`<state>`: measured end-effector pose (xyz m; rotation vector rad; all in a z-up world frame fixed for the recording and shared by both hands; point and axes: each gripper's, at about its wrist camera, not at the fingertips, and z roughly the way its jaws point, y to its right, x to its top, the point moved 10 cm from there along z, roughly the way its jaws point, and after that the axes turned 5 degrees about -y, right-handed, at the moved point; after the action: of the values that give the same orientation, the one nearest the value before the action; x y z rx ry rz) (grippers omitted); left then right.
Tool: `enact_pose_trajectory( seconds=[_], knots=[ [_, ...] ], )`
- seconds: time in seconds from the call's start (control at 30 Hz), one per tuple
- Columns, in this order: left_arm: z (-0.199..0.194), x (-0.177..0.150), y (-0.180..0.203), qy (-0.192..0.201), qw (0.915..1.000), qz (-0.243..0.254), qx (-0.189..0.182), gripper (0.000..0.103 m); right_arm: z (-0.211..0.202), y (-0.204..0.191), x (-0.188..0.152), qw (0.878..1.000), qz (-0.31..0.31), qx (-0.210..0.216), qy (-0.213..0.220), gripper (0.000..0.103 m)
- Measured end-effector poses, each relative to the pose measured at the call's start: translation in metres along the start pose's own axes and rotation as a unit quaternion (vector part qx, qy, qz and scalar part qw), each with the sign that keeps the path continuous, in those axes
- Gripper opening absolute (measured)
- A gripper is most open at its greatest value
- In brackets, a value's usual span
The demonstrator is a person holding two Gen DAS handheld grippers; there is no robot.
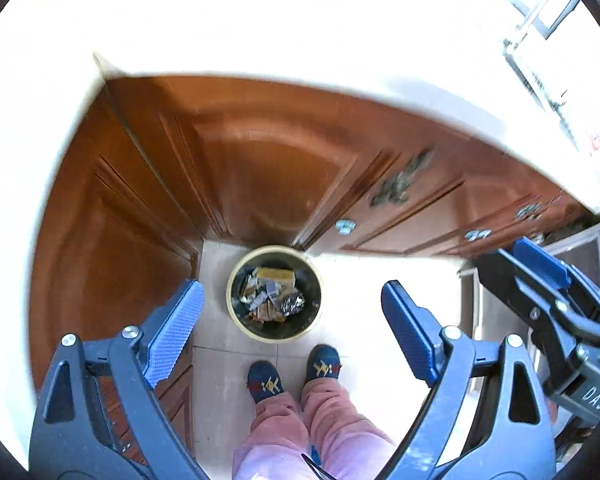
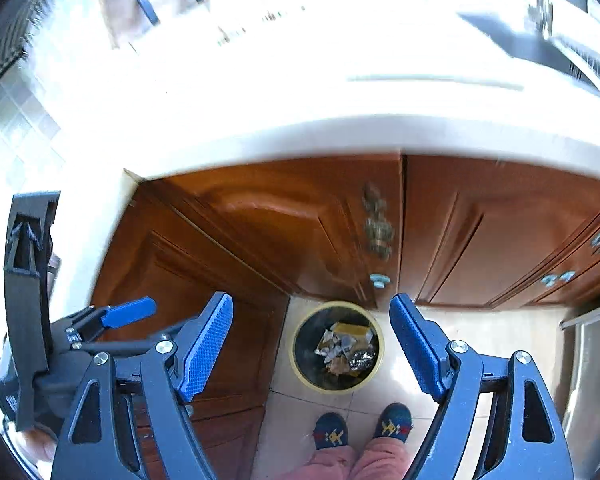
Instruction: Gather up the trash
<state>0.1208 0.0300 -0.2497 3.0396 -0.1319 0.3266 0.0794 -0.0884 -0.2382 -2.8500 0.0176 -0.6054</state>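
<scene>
A round trash bin [image 1: 236, 296] with a pale yellow rim stands on the tiled floor in the corner of the wooden cabinets. It holds crumpled paper, foil and a yellow box [image 1: 274, 294]. It also shows in the right wrist view [image 2: 300, 350]. My left gripper [image 1: 292, 308] is open and empty, high above the bin. My right gripper [image 2: 312, 324] is open and empty, also above the bin. Each gripper shows at the edge of the other's view: the right [image 1: 540, 276], the left [image 2: 128, 312].
Brown wooden cabinet doors [image 2: 260, 224] with metal handles [image 2: 378, 232] stand under a white countertop [image 2: 340, 92]. A sink with a tap [image 2: 544, 4] is at the far right. The person's feet in patterned slippers [image 1: 292, 372] stand just before the bin.
</scene>
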Motion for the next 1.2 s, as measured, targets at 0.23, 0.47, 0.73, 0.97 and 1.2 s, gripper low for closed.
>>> enact_pose_trajectory(
  seconds=[0.23, 0.47, 0.73, 0.97, 1.2],
  knots=[
    [-0.117, 0.026, 0.002, 0.077, 0.9969, 0.001, 0.014, 0.089, -0.102, -0.034, 0.028, 0.999, -0.026, -0.015, 0.040, 0.082],
    [-0.213, 0.030, 0.014, 0.138, 0.9900, -0.002, 0.025, 0.089, -0.189, -0.073, 0.049, 0.995, -0.047, -0.020, 0.088, 0.083],
    [-0.269, 0.024, 0.019, 0.174, 0.9834, 0.004, 0.050, 0.088, -0.246, -0.104, 0.055, 0.991, -0.057, -0.021, 0.123, 0.084],
    [-0.278, 0.021, 0.024, 0.181, 0.9825, -0.002, 0.046, 0.088, -0.273, -0.112, 0.055, 0.988, -0.060, -0.025, 0.141, 0.084],
    [-0.279, 0.022, 0.028, 0.188, 0.9809, -0.002, 0.050, 0.088, -0.273, -0.102, 0.053, 0.988, -0.054, -0.025, 0.144, 0.084]
  ],
)
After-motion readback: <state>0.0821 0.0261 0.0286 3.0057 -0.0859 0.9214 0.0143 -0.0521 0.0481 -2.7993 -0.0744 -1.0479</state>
